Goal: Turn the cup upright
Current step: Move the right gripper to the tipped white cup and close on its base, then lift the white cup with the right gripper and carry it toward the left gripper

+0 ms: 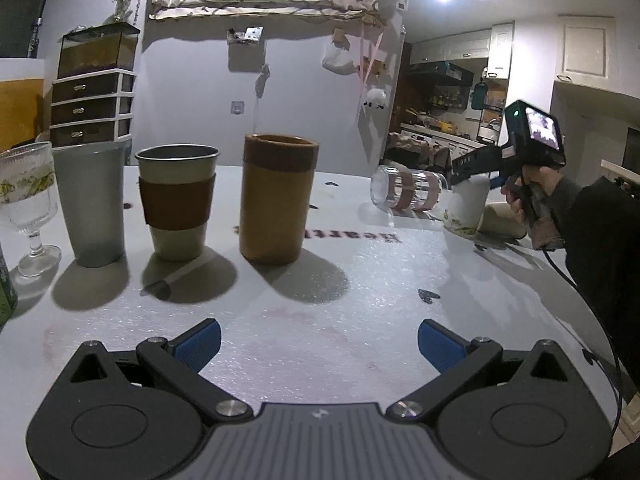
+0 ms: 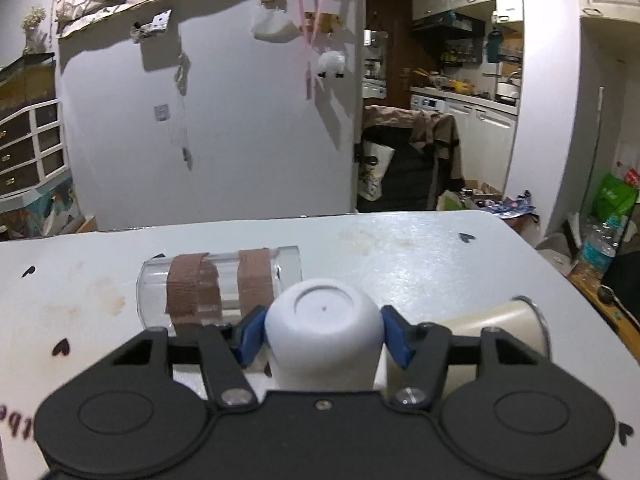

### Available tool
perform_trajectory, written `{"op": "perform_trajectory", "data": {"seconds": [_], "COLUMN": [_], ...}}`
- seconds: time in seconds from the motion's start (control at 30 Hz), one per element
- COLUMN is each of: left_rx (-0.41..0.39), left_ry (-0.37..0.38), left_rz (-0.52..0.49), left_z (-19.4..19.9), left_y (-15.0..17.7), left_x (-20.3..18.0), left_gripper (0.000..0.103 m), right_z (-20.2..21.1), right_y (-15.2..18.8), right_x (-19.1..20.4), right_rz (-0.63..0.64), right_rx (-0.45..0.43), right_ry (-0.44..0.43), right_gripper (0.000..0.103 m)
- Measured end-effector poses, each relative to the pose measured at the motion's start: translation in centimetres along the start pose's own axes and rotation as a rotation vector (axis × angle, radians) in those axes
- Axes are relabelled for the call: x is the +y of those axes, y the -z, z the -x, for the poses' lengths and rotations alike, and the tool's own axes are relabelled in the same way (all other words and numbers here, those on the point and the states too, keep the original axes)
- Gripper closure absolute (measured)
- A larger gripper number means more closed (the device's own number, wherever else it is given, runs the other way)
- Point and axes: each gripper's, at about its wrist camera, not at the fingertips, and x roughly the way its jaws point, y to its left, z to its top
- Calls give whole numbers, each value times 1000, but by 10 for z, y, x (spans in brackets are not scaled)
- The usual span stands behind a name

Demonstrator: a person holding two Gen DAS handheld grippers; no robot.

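My right gripper (image 2: 323,330) is shut on a white cup (image 2: 323,332) that stands upside down on the table, its base facing the camera. Both blue pads press its sides. In the left wrist view the same white cup (image 1: 466,206) shows at the far right, mouth down, with the right gripper (image 1: 474,168) on it. A clear glass with brown tape bands (image 2: 218,286) lies on its side just behind it, also seen in the left wrist view (image 1: 406,193). A cream cup (image 2: 508,326) lies on its side to the right. My left gripper (image 1: 319,346) is open and empty above the table.
Upright on the left of the white table (image 1: 360,300) stand a tan cylinder cup (image 1: 278,200), a cup with a brown sleeve (image 1: 177,202), a grey tumbler (image 1: 93,204) and a stemmed glass (image 1: 28,208). The table's right edge (image 2: 560,272) is close.
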Motion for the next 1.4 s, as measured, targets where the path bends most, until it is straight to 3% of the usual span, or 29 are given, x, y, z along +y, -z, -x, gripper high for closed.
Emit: {"op": "perform_trajectory", "data": {"seconds": [0.33,0.53,0.67,0.83,1.03,1.17,1.4], "left_rx": [9,15,29,51,90,92,119], "left_ry": [39,83,116,139,173,156,157], "left_rz": [-4,-25,-38,-44,-103,-144,-114], "left_z": [10,27,30,25,0,-19,-35], "left_y": [7,15,18,18,16,15,17], "left_x": [-11,-18,-23,-26,-41,-55,-53], "left_gripper": [0,0,0,0,0,0,0], "right_z": [137,208,234,238,237,235,244], "right_y": [50,90,111,128,132,135,138], "right_x": [52,91,110,113,112,113,106], "right_rz": [188,261,325,302,289,286,281], "right_rx": [-74,-3,14,52,28,30,18], "right_ry": [-276,-455,-470,-483,-474,-472,-490], "right_gripper": [41,41,41,41,41,41,41]}}
